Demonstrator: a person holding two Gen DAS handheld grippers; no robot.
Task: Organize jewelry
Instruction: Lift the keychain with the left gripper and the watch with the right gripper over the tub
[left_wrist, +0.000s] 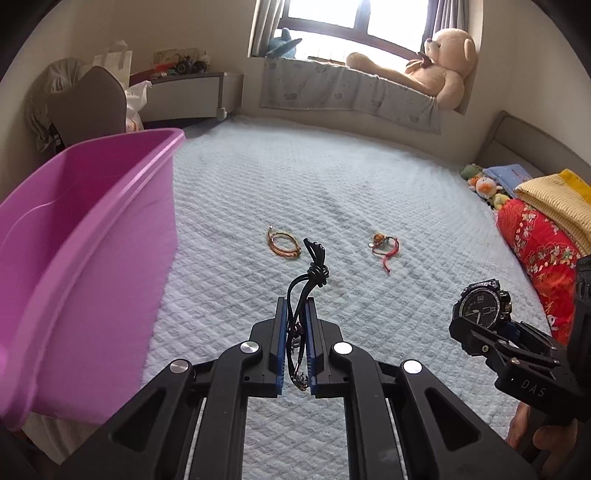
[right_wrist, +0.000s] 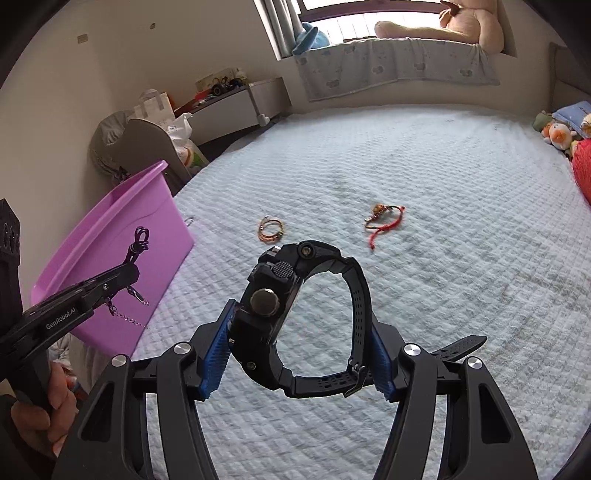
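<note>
Two pieces are already lifted off the bed (left_wrist: 369, 184). The left gripper (left_wrist: 295, 317) pinches a black cord necklace (left_wrist: 314, 273) between nearly closed jaws, knot toward twelve o'clock and a chain, probably its clasp end, dangling below, carried beside the purple bin (left_wrist: 92, 236) at nine o'clock, likely its destination. The right gripper (right_wrist: 299, 328) clamps a black sport watch (right_wrist: 291, 306) across case and strap, loop upright, long axis toward twelve. An orange bracelet (left_wrist: 283, 242) and red bracelet (left_wrist: 384, 245) remain ahead.
</note>
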